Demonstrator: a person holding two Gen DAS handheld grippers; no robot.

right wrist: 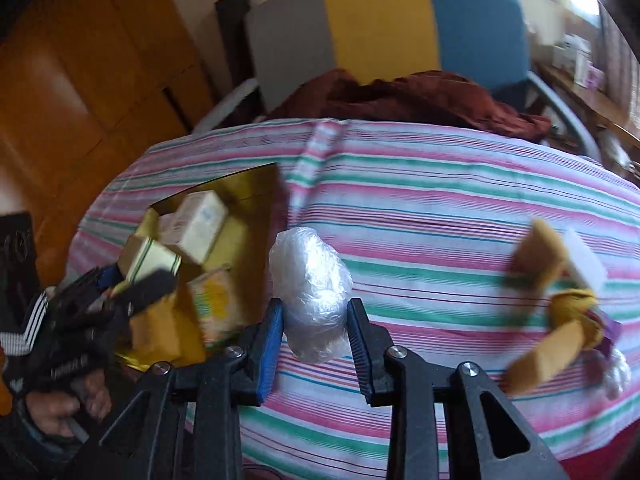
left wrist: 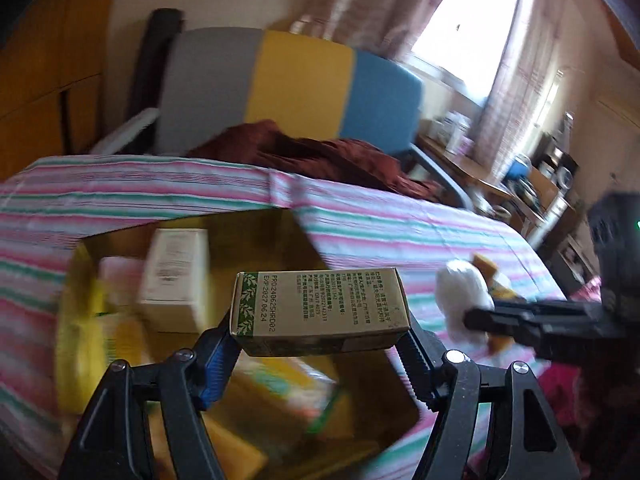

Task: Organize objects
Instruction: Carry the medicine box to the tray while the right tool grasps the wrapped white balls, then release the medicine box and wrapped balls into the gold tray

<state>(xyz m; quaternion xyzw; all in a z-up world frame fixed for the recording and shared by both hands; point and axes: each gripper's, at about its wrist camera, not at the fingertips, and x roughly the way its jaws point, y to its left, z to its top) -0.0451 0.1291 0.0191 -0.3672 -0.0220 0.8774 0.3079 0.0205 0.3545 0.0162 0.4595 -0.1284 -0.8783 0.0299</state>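
My left gripper (left wrist: 320,332) is shut on a tan carton with a green leaf band (left wrist: 320,304), holding it crosswise above an open gold box (left wrist: 280,236). The gold box sits on the striped bed sheet (left wrist: 400,232) and holds several cartons, among them a white one (left wrist: 176,280). My right gripper (right wrist: 316,312) is shut on a bundle wrapped in clear plastic (right wrist: 310,276), lifted over the sheet just right of the gold box (right wrist: 248,184). In the right wrist view the left gripper (right wrist: 132,280) shows with its carton (right wrist: 150,258) over that box.
Yellow and purple loose items (right wrist: 560,300) lie on the sheet (right wrist: 440,200) to the right. A grey, yellow and blue chair (left wrist: 296,88) with a dark red cloth (left wrist: 320,152) stands behind the bed. A person's hand (right wrist: 60,404) grips the left tool. A wooden wardrobe is on the left.
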